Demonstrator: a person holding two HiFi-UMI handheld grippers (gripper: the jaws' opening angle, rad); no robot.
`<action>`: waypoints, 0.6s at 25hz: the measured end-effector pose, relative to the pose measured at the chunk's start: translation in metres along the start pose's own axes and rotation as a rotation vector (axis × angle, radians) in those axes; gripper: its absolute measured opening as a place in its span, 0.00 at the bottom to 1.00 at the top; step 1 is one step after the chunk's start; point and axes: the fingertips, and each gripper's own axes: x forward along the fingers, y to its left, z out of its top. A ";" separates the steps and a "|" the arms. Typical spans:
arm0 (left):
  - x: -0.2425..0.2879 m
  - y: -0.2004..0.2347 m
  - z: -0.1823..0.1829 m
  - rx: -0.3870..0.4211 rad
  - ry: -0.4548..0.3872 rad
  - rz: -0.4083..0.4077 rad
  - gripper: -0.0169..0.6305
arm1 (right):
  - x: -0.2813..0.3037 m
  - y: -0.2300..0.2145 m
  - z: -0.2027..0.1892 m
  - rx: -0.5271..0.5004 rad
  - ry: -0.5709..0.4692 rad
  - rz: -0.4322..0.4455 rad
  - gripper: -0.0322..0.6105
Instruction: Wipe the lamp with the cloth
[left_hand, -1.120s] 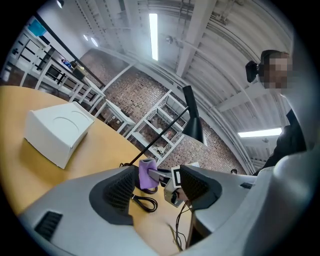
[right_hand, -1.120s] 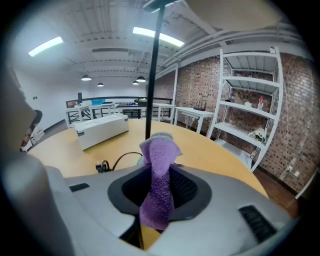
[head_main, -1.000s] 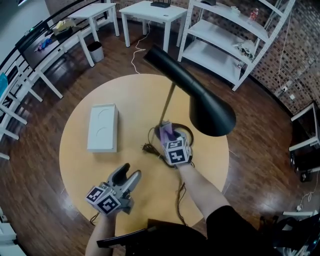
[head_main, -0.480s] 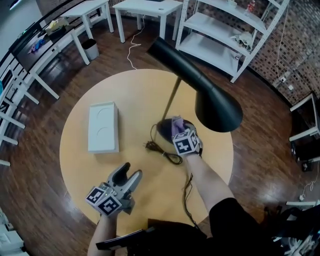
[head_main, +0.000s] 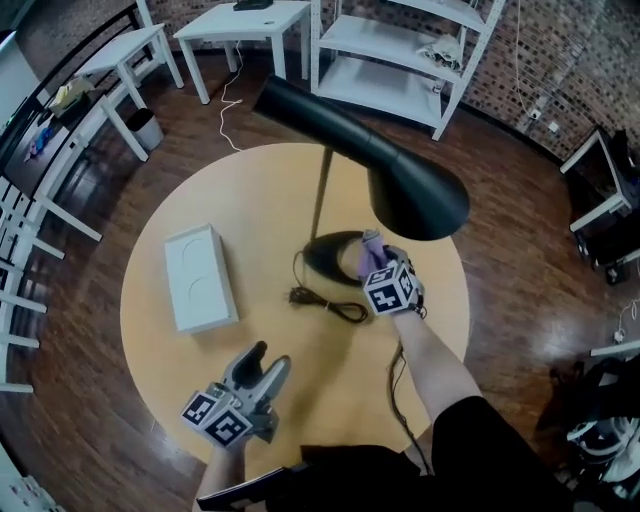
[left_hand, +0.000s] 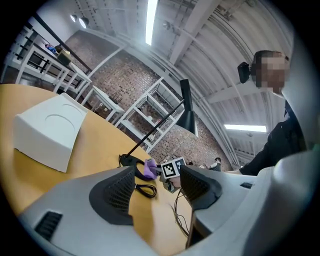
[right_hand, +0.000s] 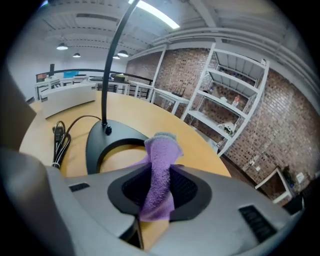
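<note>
Now my right hand-held gripper (head_main: 373, 264), clamped on the fuzzy purple cloth (right_hand: 160, 172), has slid to the right rim of the lamp (head_main: 400, 185) and its flat, matte-black base (head_main: 325, 258). The cloth seems to touch, so wiping continues. My left hand-held gripper (head_main: 265, 360) hovers wide and empty over the worktop (head_main: 250, 200).

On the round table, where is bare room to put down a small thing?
Free: the far side of the table, between the white box and the lamp pole; also between the box and the coiled cord. Crowded: around the lamp base, where the right gripper holds the purple cloth.
</note>
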 end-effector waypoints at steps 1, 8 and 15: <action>-0.001 0.000 -0.001 -0.001 0.006 -0.009 0.44 | 0.000 -0.003 -0.007 0.051 0.013 -0.006 0.20; -0.005 0.000 -0.006 -0.003 0.033 -0.045 0.44 | -0.019 0.006 0.030 0.114 -0.129 -0.016 0.20; -0.011 0.004 -0.003 -0.006 0.006 -0.020 0.44 | 0.004 0.085 0.085 -0.205 -0.130 0.144 0.20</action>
